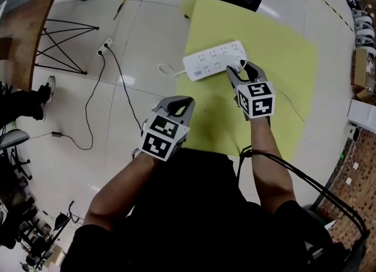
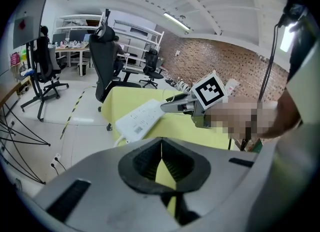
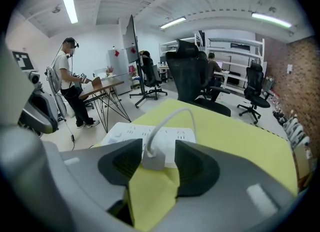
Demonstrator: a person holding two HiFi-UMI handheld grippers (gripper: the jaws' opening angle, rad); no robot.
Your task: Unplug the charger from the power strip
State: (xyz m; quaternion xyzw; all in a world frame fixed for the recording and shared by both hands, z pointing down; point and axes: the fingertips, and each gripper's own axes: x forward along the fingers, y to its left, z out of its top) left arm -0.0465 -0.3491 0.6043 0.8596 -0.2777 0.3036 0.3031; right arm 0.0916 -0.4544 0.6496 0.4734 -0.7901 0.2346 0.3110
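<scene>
Workshop with pale, glossy floor tiles, seen steeply from above. At far left, brown wooden table (image 1: 26, 30) on thin black legs, cut off by the picture's edge. Just right of it on the floor, small white block (image 1: 106, 46) on a thin black floor cable (image 1: 120, 83); too small to identify.

Left of centre, grey left gripper (image 1: 183, 103) with a marker cube, at the near left border of the flat yellow surface (image 1: 282, 59) and well apart from the task's things. Closed tip to tip in the left gripper view, with nothing between the pads.

Mid-surface, long white multi-socket power strip (image 1: 214, 60), flat, with a white lead (image 1: 167, 68) off its left end.

At the strip's right end, grey right gripper (image 1: 239, 70), masking the plug from the head view. Clearer in the right gripper view: small white boxy charger (image 3: 152, 160) at the strip's near edge, between widely parted jaws. Left pad close against it, clear gap on the right, so no grip. Hard to judge whether seated in a socket. Above it, thin white charger cable (image 3: 170, 118) in an arch over the strip.

Beyond the surface, black office chair (image 3: 192, 70).
</scene>
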